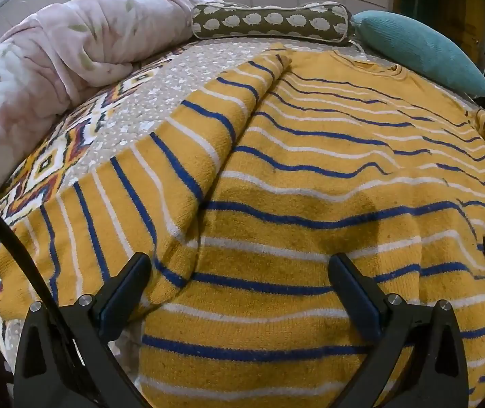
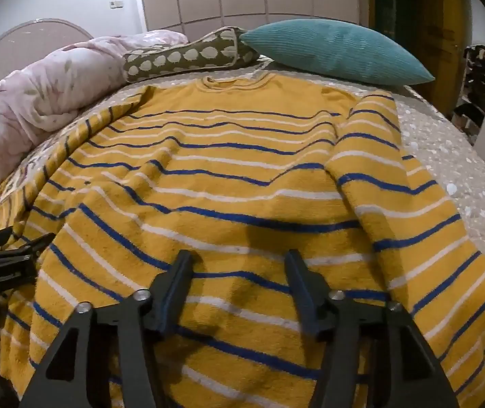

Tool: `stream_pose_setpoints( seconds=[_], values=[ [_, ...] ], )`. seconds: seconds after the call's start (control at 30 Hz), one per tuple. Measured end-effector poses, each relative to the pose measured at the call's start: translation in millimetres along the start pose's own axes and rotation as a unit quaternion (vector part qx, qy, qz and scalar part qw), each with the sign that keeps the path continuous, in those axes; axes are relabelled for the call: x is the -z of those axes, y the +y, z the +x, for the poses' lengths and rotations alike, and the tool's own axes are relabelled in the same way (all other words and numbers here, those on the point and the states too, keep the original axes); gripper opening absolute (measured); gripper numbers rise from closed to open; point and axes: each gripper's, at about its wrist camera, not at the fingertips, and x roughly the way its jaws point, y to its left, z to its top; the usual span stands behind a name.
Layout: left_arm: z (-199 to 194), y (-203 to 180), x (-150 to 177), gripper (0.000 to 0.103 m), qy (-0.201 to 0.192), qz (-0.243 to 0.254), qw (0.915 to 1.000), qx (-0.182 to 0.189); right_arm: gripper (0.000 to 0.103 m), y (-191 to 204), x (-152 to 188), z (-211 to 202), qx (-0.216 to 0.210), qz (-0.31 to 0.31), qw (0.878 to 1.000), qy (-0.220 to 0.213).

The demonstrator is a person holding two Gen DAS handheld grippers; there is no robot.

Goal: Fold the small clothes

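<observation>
Two grippers hang over a yellow sweater with blue and white stripes, spread flat, neckline away from the cameras, across a patterned bedspread. No brand, label or legible writing appears on the garment or anything around it.

The left gripper is spread wide, its dark fingers poised above the lower body of the sweater beside the left sleeve, which lies folded inward along the garment's edge; nothing sits between the fingers, and contact with the knit cannot be confirmed. The right gripper is parted less widely and empty, above the sweater's lower middle, casting a shadow on the fabric. The right sleeve runs down the garment's other side, overlapping the body near the shoulder.

In the right wrist view, the left gripper shows at the frame's left edge, over the sweater's border.

At the far end of the bed rest a teal cushion, a brown bolster with pale hedgehog shapes, and a bunched pink floral comforter.
</observation>
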Motion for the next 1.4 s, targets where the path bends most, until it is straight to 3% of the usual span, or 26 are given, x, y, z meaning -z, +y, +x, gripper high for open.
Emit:
stream_pose_setpoints(
  seconds=[0.23, 0.53, 0.87, 1.07, 1.1, 1.13, 1.2, 1.3, 1.4],
  values=[
    [2, 3, -3, 0.103, 0.004, -0.002, 1.0000, 0.002, 0.087, 15, 3, 3, 0.009, -0.032, 0.999, 0.000],
    [4, 2, 1, 0.103, 0.004, -0.005, 1.0000, 0.007, 0.092, 20, 6, 5, 0.019, -0.044, 0.999, 0.008],
    [1, 1, 0, 0.103, -0.003, -0.012, 0.9998, 0.016, 0.098, 16, 4, 10, -0.014, -0.042, 0.999, 0.018],
    [1, -1, 0, 0.103, -0.003, -0.007, 1.0000, 0.006, 0.095, 9, 3, 6, -0.034, -0.016, 0.999, 0.015],
    [1, -1, 0, 0.103, -0.003, -0.007, 1.0000, 0.006, 0.087, 10, 2, 5, -0.023, -0.018, 0.999, 0.017],
    [0, -1, 1, 0.103, -0.003, -0.008, 0.9999, 0.007, 0.069, 11, 2, 1, -0.007, -0.019, 1.000, 0.016],
    [-1, 0, 1, 0.103, -0.005, -0.009, 0.9999, 0.008, 0.052, 5, 4, -20, -0.005, -0.004, 1.000, 0.008],
    [-3, 2, 3, 0.103, -0.008, -0.009, 0.9999, 0.012, 0.052, -23, 16, -66, 0.004, 0.031, 0.999, -0.031],
    [-4, 2, 4, 0.103, -0.015, -0.010, 0.9998, 0.012, 0.055, -71, 38, -108, 0.069, 0.072, 0.993, -0.055]
  ],
)
